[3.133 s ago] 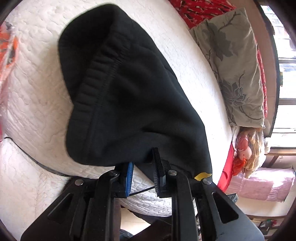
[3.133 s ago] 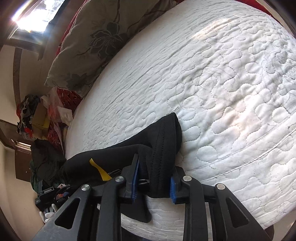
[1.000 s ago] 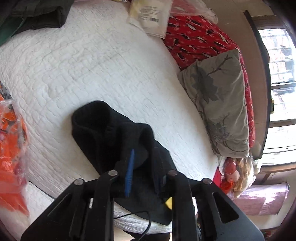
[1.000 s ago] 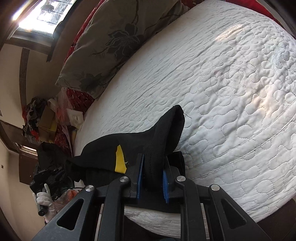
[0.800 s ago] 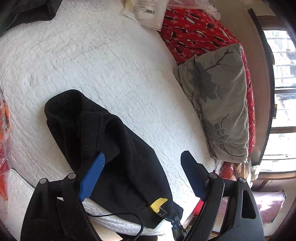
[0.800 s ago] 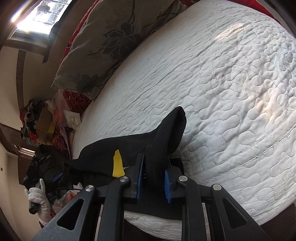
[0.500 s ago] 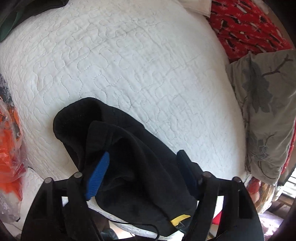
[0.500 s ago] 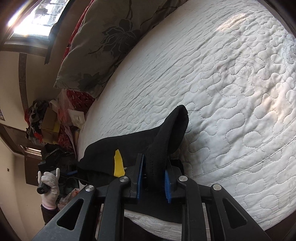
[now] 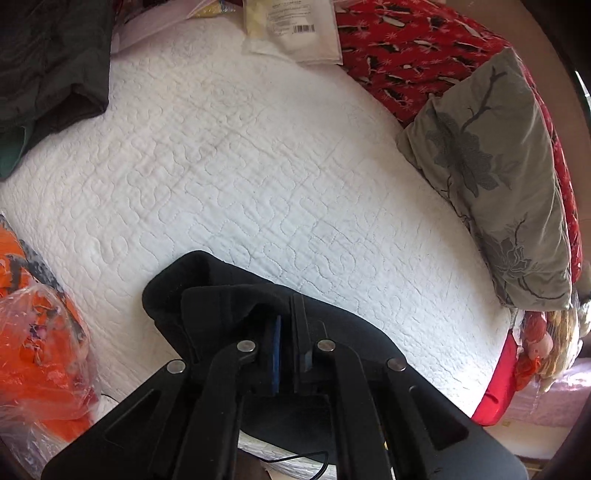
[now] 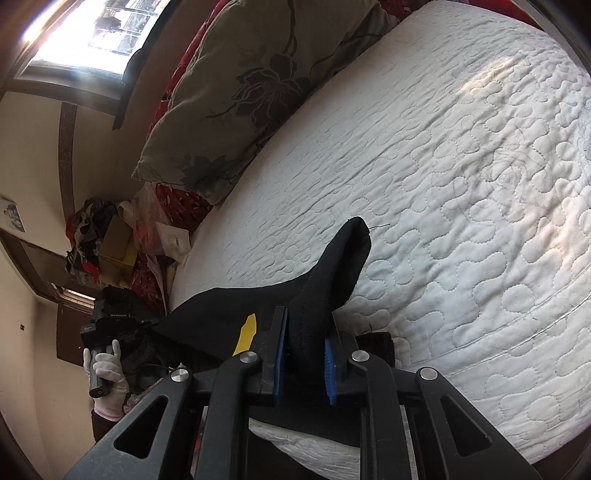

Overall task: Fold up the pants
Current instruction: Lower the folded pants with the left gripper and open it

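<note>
- L gripper (image 9: 286, 332) sits at 6 o'clock of the left wrist view, jaws all the way together; black cloth bunches around the tips, a fold seems caught between the pads but the nip itself is dark, can't tell for sure
- Black pants (image 9: 207, 291) lie at the near edge of the white quilted mattress (image 9: 258, 166), from centre down toward 6 o'clock; thick folded edge rounds off at approx 7 o'clock of the tips
- R gripper (image 10: 304, 343) at 6 o'clock of the right wrist view, blue pads (image 10: 280, 350) nearly together and closing, pressed on a thick ridge of pants fabric standing upright between them
- That ridge rises past the pads to a rounded peak (image 10: 354, 236) near frame centre; rest of the cloth spreads flat toward 9 o'clock, w/ a yellow tag (image 10: 247, 332) just beside the gripper's left finger
- Grey floral pillow (image 9: 498, 192) at 3 o'clock in left view, against a red patterned blanket (image 9: 406, 48) at 1 o'clock
- Orange item in clear plastic (image 9: 33, 332) at 8 o'clock, dark green clothes (image 9: 48, 55) at 10-11 o'clock, white packet w/ barcode (image 9: 291, 26) at 12
- Right view: white-gloved hand (image 10: 107, 373) at 8 o'clock grips a dark handle, well apart from the pants; window (image 10: 85, 33) at 11 o'clock
</note>
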Action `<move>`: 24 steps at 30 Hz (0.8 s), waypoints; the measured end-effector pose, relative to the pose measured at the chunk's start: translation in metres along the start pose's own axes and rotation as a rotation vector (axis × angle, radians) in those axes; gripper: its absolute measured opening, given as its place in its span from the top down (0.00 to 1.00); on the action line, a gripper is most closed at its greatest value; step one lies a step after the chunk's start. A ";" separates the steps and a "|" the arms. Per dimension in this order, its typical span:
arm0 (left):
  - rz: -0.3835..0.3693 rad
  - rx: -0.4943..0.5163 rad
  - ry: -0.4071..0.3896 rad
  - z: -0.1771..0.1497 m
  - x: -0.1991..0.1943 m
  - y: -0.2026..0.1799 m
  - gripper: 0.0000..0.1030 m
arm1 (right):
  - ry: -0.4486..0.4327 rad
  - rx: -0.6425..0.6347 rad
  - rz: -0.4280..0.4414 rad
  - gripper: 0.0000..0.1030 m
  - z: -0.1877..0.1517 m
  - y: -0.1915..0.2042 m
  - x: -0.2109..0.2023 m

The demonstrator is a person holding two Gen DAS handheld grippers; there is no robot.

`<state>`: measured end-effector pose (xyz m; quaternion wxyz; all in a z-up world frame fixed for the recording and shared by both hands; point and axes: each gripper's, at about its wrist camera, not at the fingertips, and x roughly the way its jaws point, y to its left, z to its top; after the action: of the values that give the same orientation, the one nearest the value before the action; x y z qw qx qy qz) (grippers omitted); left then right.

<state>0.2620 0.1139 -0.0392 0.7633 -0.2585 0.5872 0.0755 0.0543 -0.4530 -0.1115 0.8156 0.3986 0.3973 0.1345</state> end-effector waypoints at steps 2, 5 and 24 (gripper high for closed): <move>-0.014 0.024 -0.027 -0.006 -0.011 0.007 0.98 | 0.003 0.000 0.018 0.84 -0.009 0.008 -0.004; -0.058 0.049 -0.053 -0.031 -0.020 0.025 0.98 | 0.032 -0.004 0.027 0.84 -0.029 0.013 -0.008; -0.283 -0.122 0.011 -0.085 -0.001 0.116 0.87 | 0.084 0.065 -0.179 0.50 -0.059 -0.037 -0.016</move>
<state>0.1405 0.1722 -0.0886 0.7462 -0.3847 0.5434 0.0013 -0.0043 -0.4539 -0.1525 0.7935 0.3818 0.4695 0.0646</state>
